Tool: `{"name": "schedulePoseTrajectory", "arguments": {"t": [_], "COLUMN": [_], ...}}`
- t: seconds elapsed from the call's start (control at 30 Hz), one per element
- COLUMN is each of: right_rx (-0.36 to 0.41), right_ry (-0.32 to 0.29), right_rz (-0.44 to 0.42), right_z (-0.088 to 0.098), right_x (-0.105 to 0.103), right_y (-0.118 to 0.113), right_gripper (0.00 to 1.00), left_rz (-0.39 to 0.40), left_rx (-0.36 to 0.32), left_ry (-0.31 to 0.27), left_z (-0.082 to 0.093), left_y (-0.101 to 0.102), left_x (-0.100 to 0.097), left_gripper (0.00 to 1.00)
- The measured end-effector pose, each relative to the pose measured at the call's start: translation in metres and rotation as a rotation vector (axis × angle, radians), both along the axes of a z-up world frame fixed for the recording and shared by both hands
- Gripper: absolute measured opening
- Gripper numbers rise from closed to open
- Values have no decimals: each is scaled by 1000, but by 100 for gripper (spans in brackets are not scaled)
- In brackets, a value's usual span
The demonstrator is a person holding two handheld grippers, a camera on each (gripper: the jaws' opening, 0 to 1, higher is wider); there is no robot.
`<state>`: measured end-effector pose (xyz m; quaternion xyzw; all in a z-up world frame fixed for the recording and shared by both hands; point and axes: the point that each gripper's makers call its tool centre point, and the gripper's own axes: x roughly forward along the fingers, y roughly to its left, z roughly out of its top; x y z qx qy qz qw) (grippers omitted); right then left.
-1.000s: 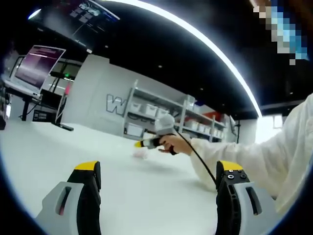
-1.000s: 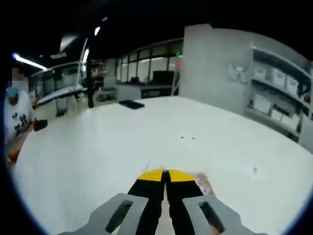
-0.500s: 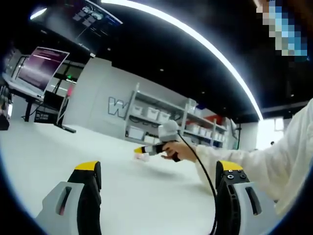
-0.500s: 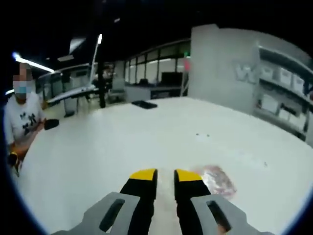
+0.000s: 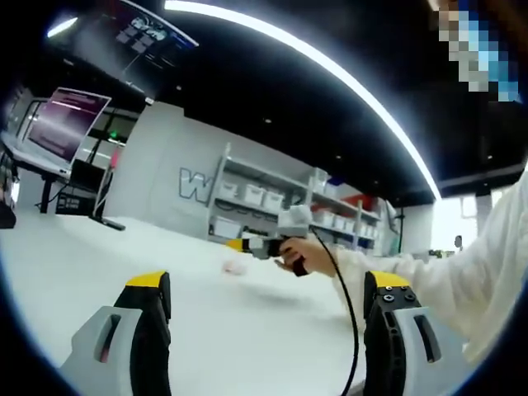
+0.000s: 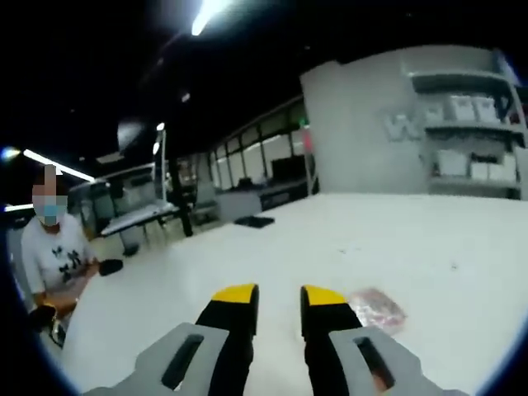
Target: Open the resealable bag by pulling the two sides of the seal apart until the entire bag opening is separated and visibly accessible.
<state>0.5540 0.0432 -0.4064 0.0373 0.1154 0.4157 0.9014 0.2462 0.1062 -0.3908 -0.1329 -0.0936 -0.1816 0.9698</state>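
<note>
The small clear resealable bag (image 6: 375,307) with pinkish contents lies flat on the white table (image 6: 247,256), just right of my right gripper (image 6: 279,295). That gripper is a little open, nothing between its yellow-tipped fingers (image 6: 235,294). In the left gripper view the bag (image 5: 235,266) is a small pale patch far ahead, below the right gripper (image 5: 262,244), which a hand (image 5: 297,252) in a white sleeve holds over the table. My left gripper (image 5: 268,285) is wide open over bare table, well short of the bag.
Shelves with white bins (image 5: 264,194) line the far wall. A lit monitor (image 5: 62,124) stands at the left. A person (image 6: 58,256) sits at the table's left edge, and a dark flat object (image 6: 254,221) lies far back. A black cable (image 5: 346,313) hangs from the right gripper.
My right gripper went from shut to slightly open and tilted upward; the bag now lies clear to the right of its fingers. My left gripper stayed wide open.
</note>
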Motion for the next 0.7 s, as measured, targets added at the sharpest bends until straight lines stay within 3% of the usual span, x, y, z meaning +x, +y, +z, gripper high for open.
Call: {"name": "schedulePoseTrajectory", "arguments": {"t": [0.13,0.37,0.5,0.63,0.7], "right_rx": [4,24,-1,-20,-24], "right_ry": [-37,-115,-169,-177,-178], "right_rz": [-15,-6,-10,-4,1], "right_z": [-1,11,11,7,4], "right_x": [0,-6,-9,-13,-16], "right_y": [-3,-2,-1,-2,-1], "right_gripper": [23,42,75,83,96], "left_rz": [-1,7,3,3,5], "left_rx": [2,6,6,8,6], "left_ry": [-3,-3,-6,-5,-1], "left_z": [1,2,2,2,0], "left_y": [-1,-2,-3,-4,-3], "left_x": [-3,-6,-6,-7,-7], "left_gripper": [97,98,99,99,99]}}
